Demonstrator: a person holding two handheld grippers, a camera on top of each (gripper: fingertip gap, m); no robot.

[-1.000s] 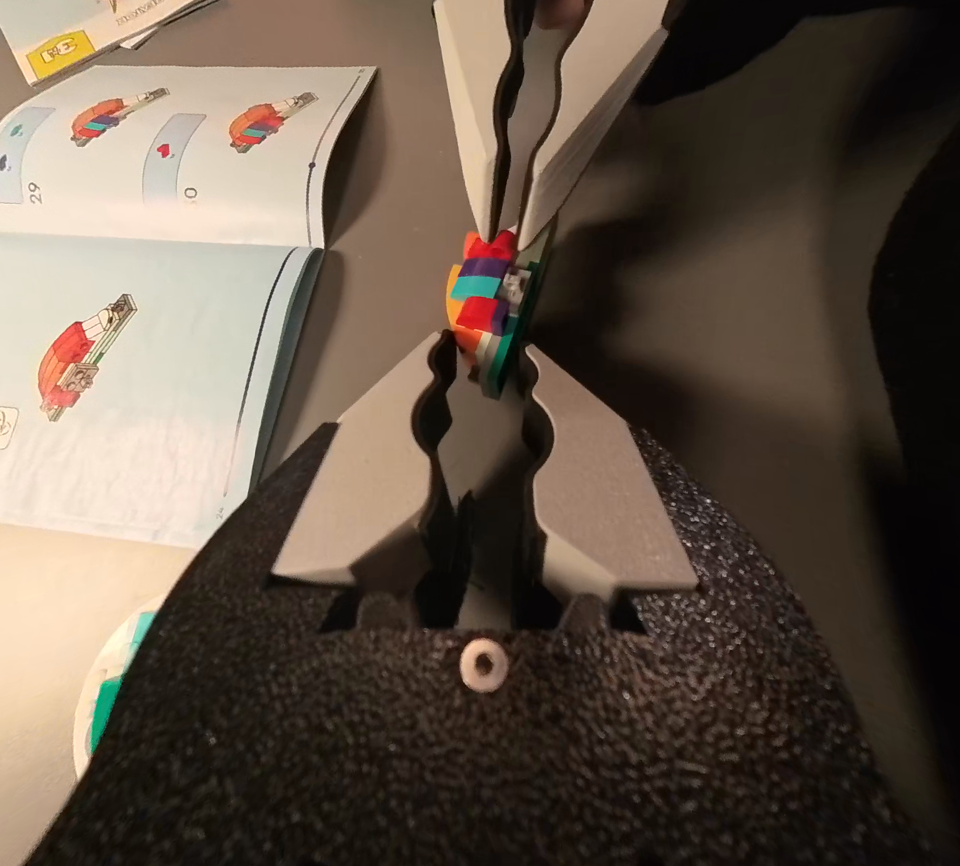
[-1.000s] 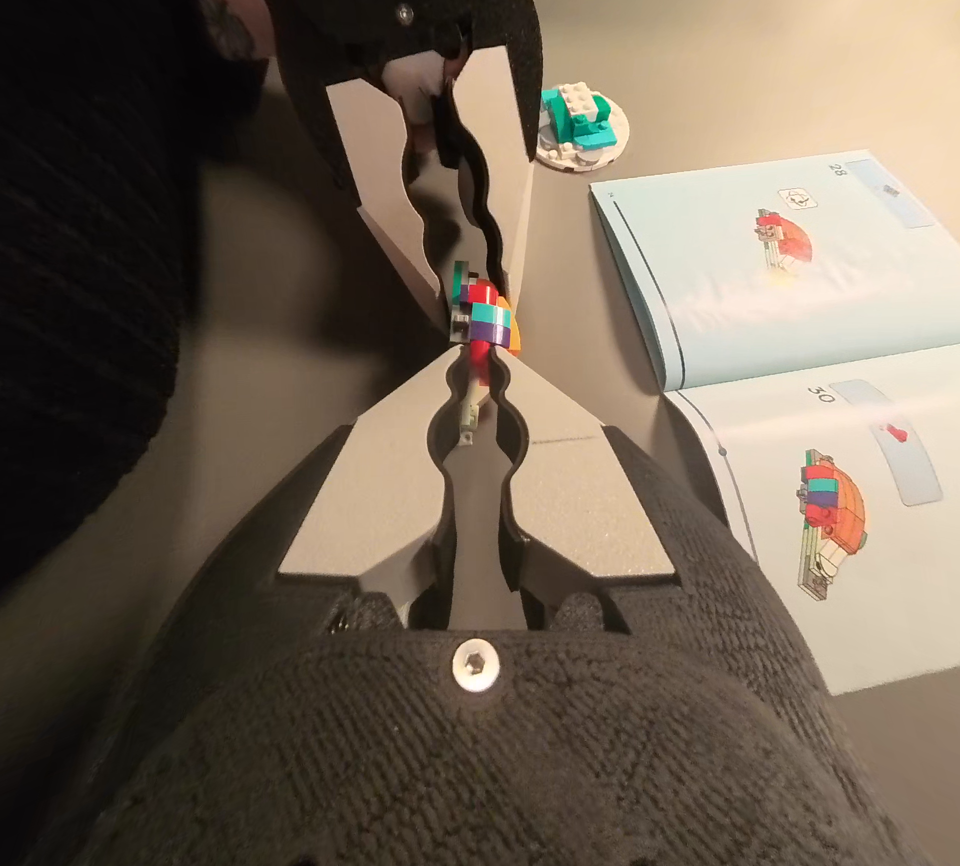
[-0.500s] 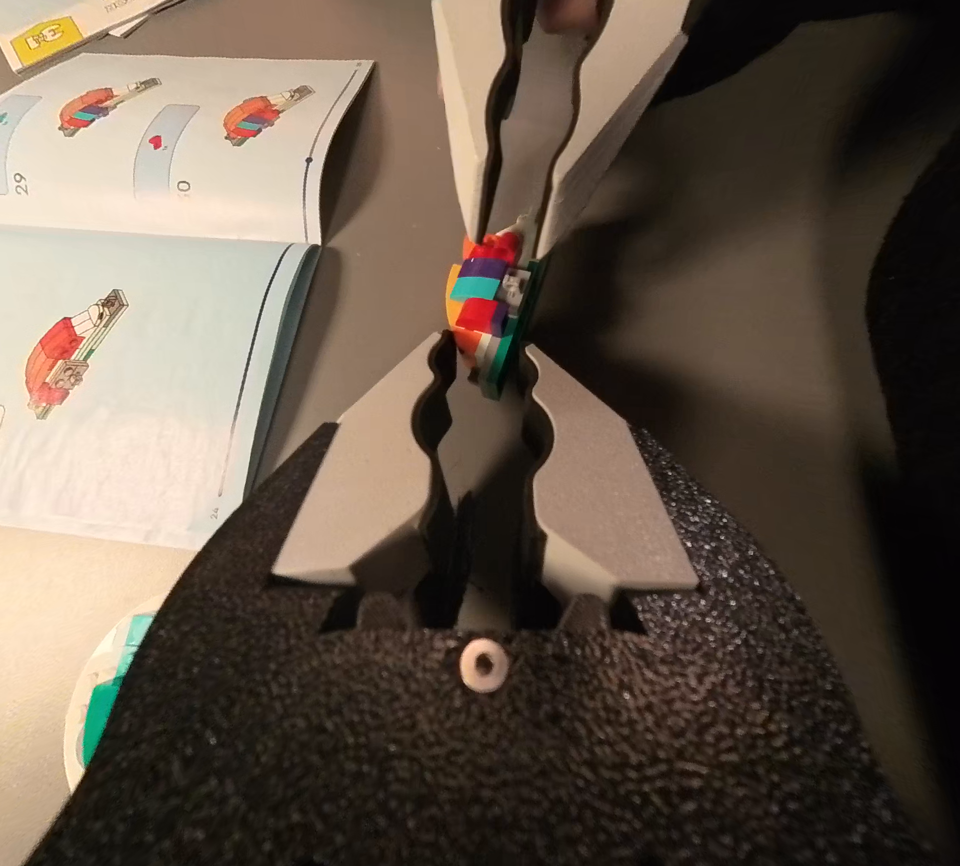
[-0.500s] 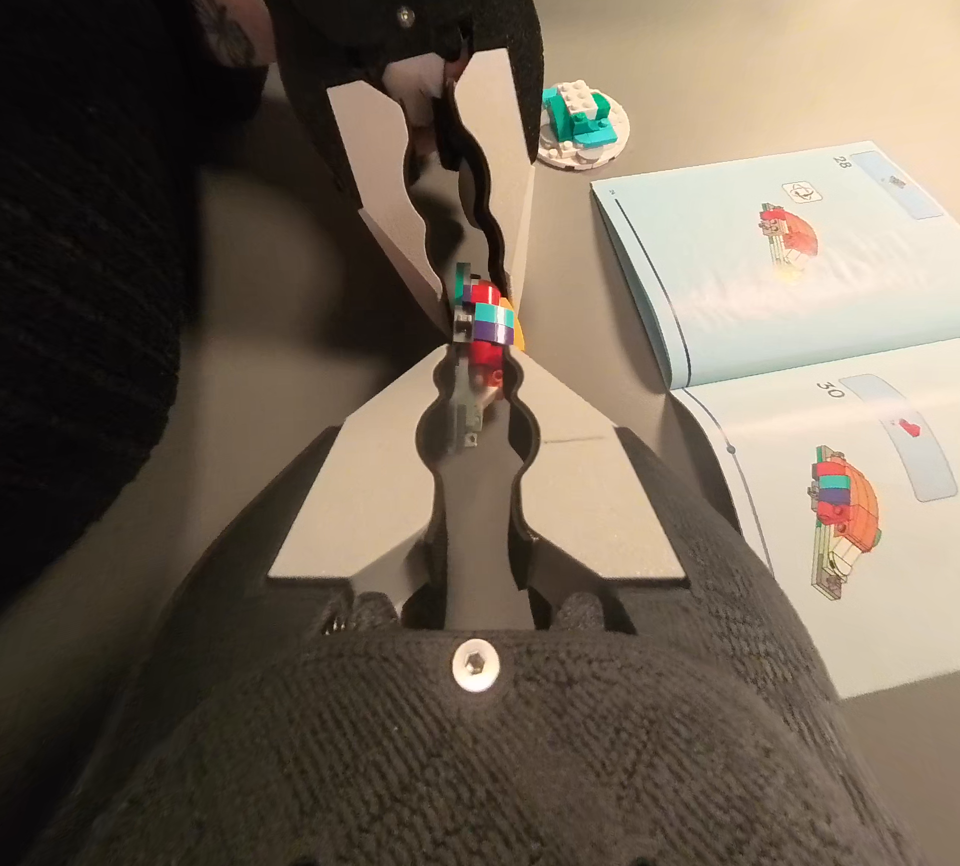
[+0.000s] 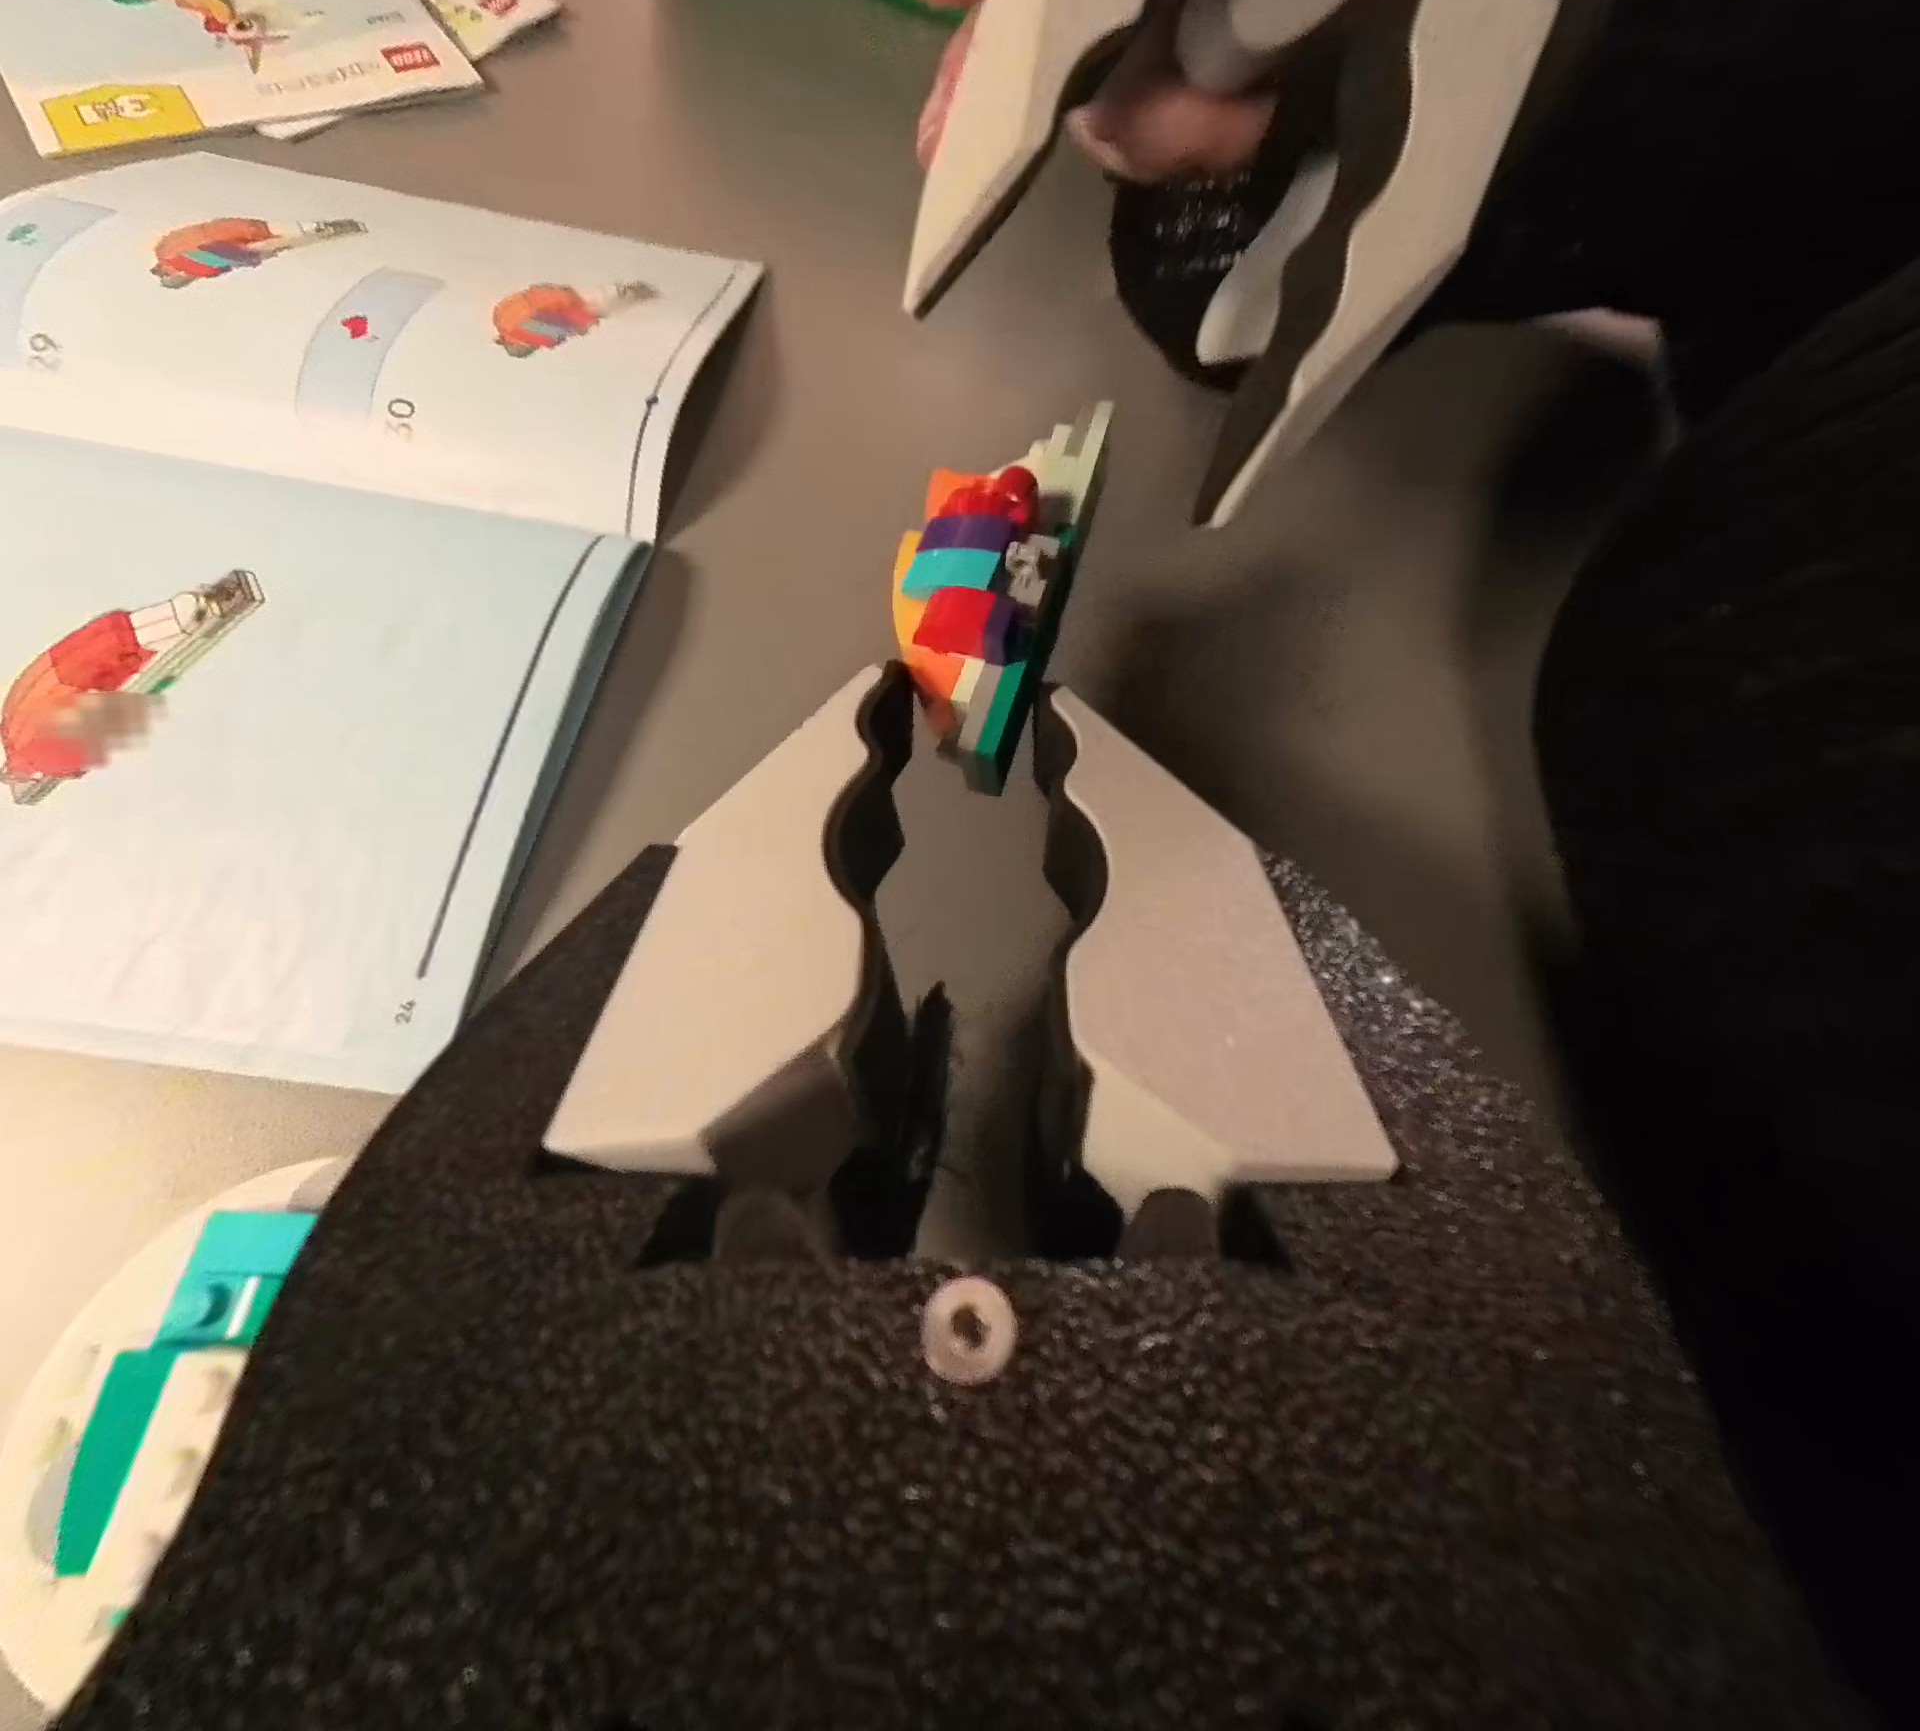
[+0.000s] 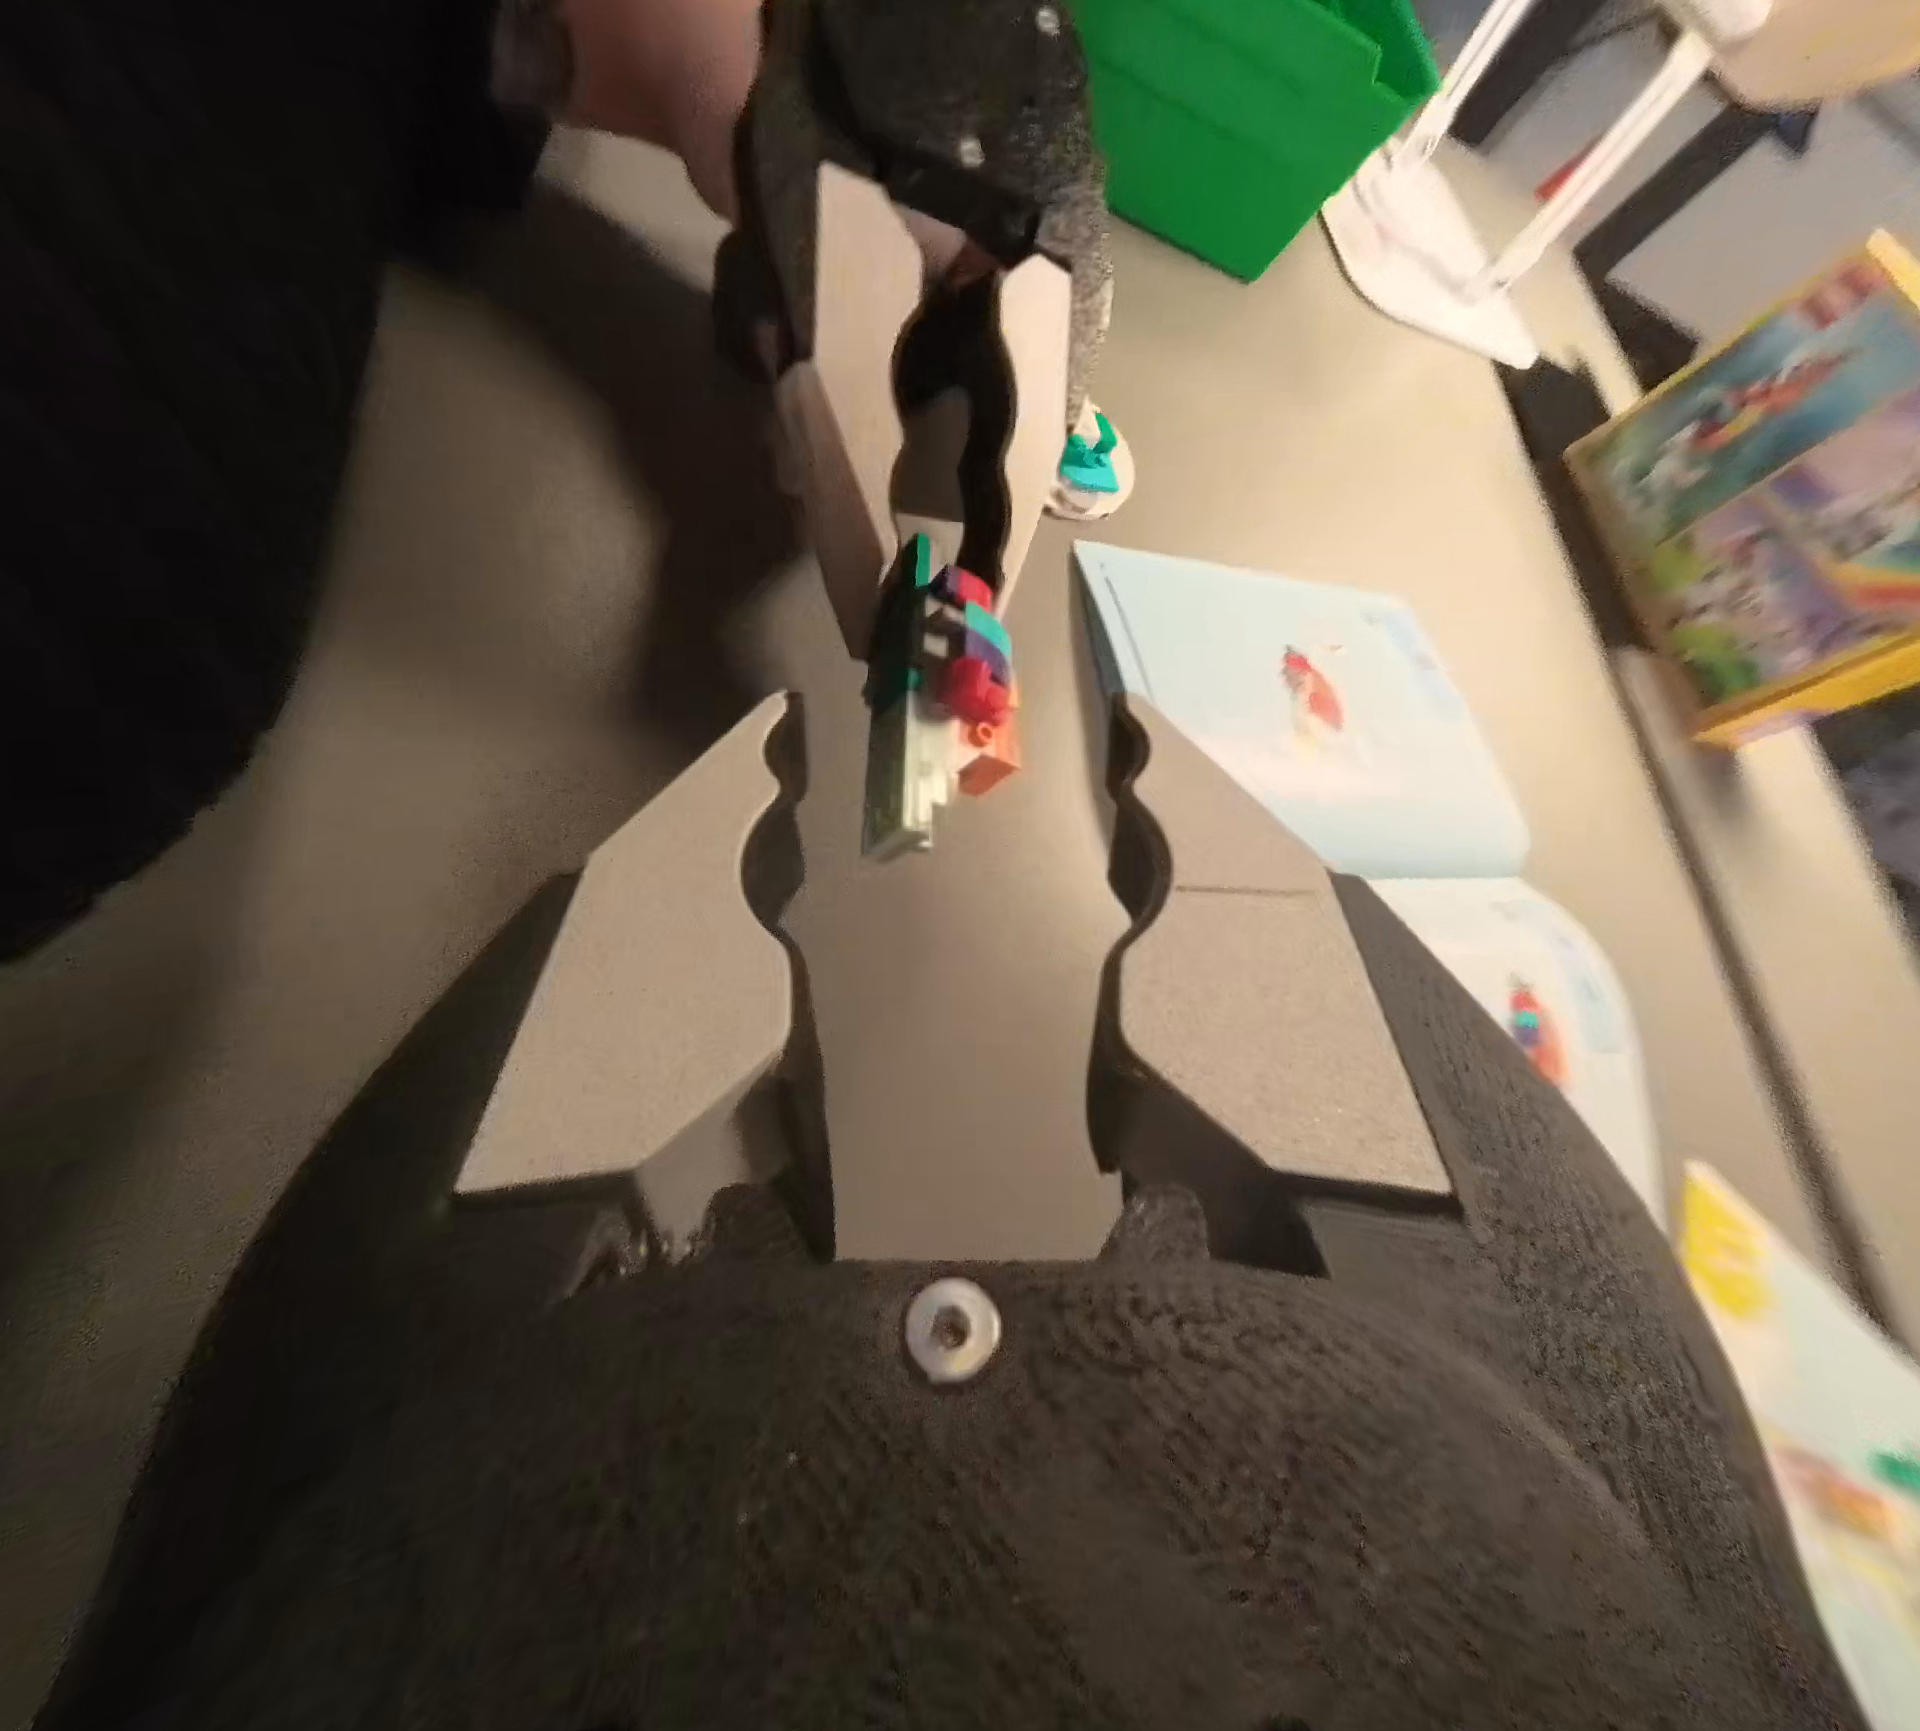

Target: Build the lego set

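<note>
- Since half a second ago the right gripper (image 5: 1060, 419) has let go of the brick model (image 5: 982, 601) and pulled back; its fingers now stand wide apart with nothing between them, the model's pale end lying just beyond their tips in the right wrist view.
- Only the left gripper (image 5: 966, 705) grips the model, clenched on its dark green base plate, which is held edge-up above the grey tabletop (image 5: 831, 227).
- Small studded bricks in red, purple, teal and orange stack against the flat plate; a pale grey-green stepped strip sticks out at the far end.
- Both grippers have smooth grey fingers (image 6: 675, 954) with wavy inner edges, set in rough black grainy bodies.
- Beside the model an open instruction booklet (image 5: 312, 642) with glossy light-blue pages lies flat.
- A round white base with teal bricks (image 5: 125, 1432) sits near the left gripper.
- A green plastic bin (image 6: 1236, 92) stands farther back.
</note>
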